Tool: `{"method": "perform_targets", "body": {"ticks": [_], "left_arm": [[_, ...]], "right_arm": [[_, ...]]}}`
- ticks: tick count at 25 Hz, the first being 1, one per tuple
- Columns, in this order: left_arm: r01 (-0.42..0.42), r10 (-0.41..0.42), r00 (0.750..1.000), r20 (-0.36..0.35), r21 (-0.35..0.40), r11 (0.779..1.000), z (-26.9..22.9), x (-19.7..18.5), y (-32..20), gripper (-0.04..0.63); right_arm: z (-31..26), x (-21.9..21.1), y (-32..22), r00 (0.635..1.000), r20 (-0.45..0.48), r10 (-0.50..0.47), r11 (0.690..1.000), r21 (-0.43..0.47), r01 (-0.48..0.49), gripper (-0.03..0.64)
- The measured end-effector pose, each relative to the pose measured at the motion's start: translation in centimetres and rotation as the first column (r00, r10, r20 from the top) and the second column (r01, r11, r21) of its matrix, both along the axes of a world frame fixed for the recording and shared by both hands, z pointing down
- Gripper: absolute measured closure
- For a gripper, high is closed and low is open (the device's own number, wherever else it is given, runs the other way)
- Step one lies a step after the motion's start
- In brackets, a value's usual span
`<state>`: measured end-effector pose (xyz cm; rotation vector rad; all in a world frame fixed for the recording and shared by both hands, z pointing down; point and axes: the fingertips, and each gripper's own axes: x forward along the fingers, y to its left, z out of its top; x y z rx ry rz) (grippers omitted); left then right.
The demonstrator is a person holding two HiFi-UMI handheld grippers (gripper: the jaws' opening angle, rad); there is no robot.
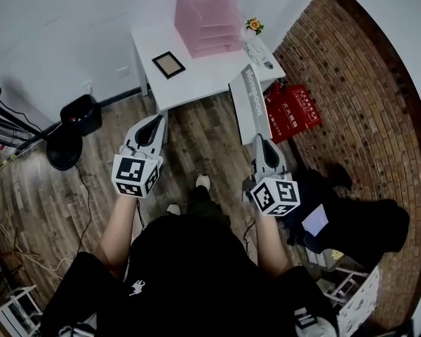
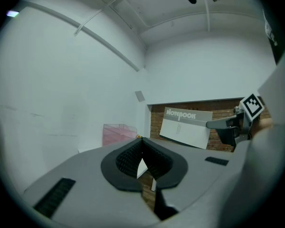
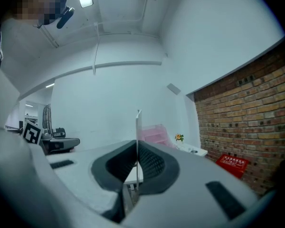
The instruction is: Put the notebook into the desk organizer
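The right hand-held gripper (image 1: 261, 144) pinches the notebook (image 1: 252, 101) by its near end, jaws pressed on it. The notebook stands on edge in the air, thin as a line in the right gripper view. Its long axis runs from 6 to 12 o'clock, and the far end leans a little toward 11 and shows over the near right corner of the white bench (image 1: 196, 79).

The pink desk organizer (image 1: 207, 20) stands at the back of the bench, at about 11 o'clock from the notebook, with bare bench top between them. A dark picture frame (image 1: 168, 64) lies at 10 o'clock, and a small flower (image 1: 253, 25) and some small items sit at 12. A red box (image 1: 292, 111) rests on the floor by the brick wall (image 1: 358, 83), at 3 o'clock.

The left hand-held gripper (image 1: 158, 121) has its jaws pressed together on nothing, at 9 o'clock from the notebook.
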<state>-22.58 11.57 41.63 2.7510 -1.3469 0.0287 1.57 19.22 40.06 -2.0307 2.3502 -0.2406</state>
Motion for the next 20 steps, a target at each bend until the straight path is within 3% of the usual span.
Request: {"method": "perform_targets", "body": {"ticks": [20], "left_arm": [[0.019, -0.02, 0.998, 0.058, 0.027, 0.999, -1.3, 7.0, -11.0, 0.592]], "right_arm": [[1.3, 6.1, -11.8, 0.999, 0.022, -0.037, 0.999, -0.014, 0.037, 0.607]]}}
